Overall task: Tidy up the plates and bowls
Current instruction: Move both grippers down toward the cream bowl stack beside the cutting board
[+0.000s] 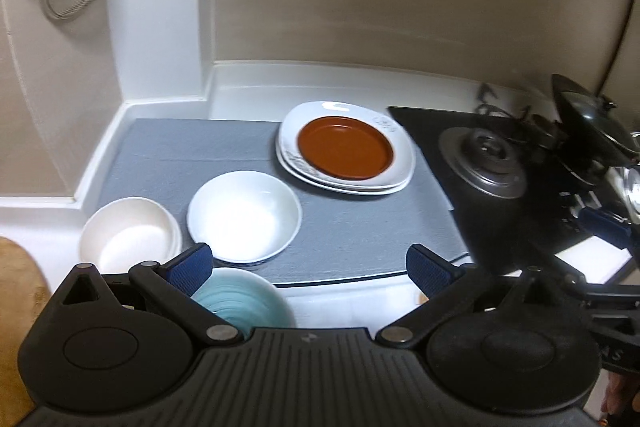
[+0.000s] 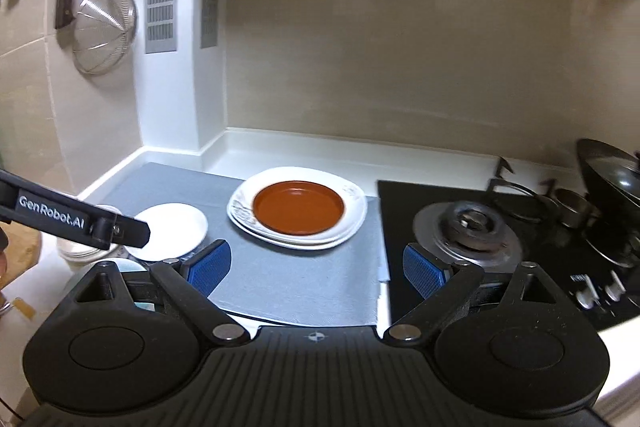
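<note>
Only the left wrist view showed the teal bowl (image 1: 240, 301) under the left gripper (image 1: 308, 267), mouth upward. The brown plate (image 2: 299, 211) lay flat on white plates (image 2: 352, 223). Both the left and the right gripper (image 2: 316, 269) gaped wide, empty.

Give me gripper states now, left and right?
Left gripper: open, holding nothing.
Right gripper: open, holding nothing.

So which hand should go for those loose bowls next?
Probably the left. Its open fingers hang right over the white bowl, cream bowl and teal bowl. The right gripper, also open, faces bare grey mat beside the stove.
</note>
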A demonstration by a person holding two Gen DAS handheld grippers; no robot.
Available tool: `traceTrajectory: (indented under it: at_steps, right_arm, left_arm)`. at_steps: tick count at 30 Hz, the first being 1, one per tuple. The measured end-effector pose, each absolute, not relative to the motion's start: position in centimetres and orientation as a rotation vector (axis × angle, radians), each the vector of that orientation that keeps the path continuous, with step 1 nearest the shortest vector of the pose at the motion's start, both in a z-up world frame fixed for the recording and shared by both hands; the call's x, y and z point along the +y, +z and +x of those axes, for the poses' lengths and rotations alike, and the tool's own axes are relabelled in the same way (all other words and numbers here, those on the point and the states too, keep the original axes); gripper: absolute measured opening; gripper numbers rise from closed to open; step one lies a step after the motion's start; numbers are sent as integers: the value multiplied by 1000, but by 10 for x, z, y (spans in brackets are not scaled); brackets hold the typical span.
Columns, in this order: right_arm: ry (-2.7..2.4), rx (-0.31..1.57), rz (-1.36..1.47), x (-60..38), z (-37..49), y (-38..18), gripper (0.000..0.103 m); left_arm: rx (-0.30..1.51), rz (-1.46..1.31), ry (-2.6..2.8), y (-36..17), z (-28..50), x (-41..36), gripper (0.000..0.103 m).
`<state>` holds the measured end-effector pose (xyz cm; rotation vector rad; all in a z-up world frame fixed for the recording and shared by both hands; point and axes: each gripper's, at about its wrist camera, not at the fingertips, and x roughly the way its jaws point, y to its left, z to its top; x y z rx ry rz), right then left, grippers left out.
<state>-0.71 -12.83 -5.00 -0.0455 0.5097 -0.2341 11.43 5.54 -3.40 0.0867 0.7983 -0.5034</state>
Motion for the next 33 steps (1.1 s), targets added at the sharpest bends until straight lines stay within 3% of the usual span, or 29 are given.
traceTrajectory:
  at_steps: [33]
  right_arm:
    - [225,531,-79,-40,137,-40,94]
  left_arm:
    - [829,-114,55,-35,153,192,103]
